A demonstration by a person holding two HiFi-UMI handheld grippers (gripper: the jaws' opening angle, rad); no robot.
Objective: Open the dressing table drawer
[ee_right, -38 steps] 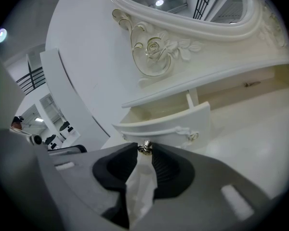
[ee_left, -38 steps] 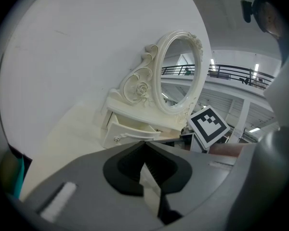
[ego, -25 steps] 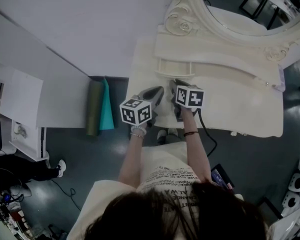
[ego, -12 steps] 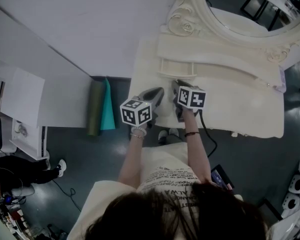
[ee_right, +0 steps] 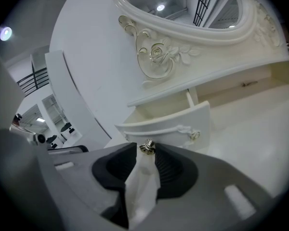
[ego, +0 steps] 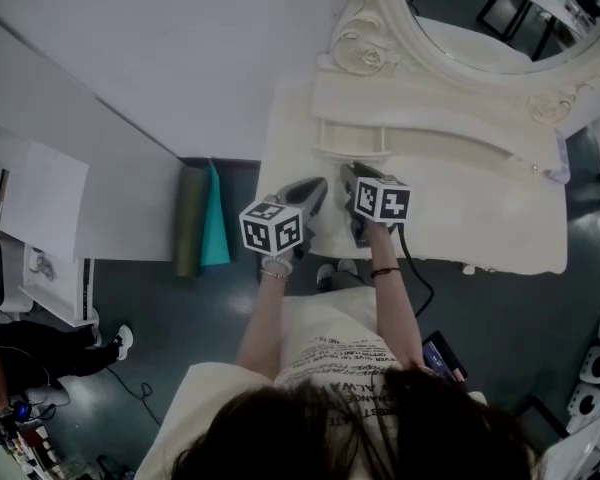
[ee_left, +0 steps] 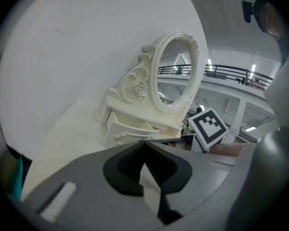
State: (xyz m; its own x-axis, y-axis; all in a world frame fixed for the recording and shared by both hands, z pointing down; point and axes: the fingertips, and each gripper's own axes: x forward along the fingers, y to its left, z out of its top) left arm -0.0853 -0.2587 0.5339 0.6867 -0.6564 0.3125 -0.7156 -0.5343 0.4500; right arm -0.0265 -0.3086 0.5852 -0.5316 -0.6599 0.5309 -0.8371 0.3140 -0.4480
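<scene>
The cream dressing table (ego: pixel 480 208) carries an oval mirror (ego: pixel 480 18), and below it a small drawer (ego: pixel 352 138) stands pulled out. In the right gripper view the drawer (ee_right: pixel 168 124) shows its open box and curved front. Its small metal knob (ee_right: pixel 146 147) sits between the tips of my right gripper (ee_right: pixel 146 148). Those jaws have just been opening and stand slightly apart from the knob. My right gripper (ego: pixel 352 170) reaches the drawer front from the table's near edge. My left gripper (ego: pixel 318 186) hovers beside it over the tabletop, shut and empty, facing the drawer (ee_left: pixel 130 131).
A white wall (ego: pixel 180 48) borders the table on the left. A green and a teal roll (ego: pixel 198 213) lean on the floor by the table's left side. A white cabinet (ego: pixel 40 218) stands further left. A black cable (ego: pixel 415 268) hangs from the right gripper.
</scene>
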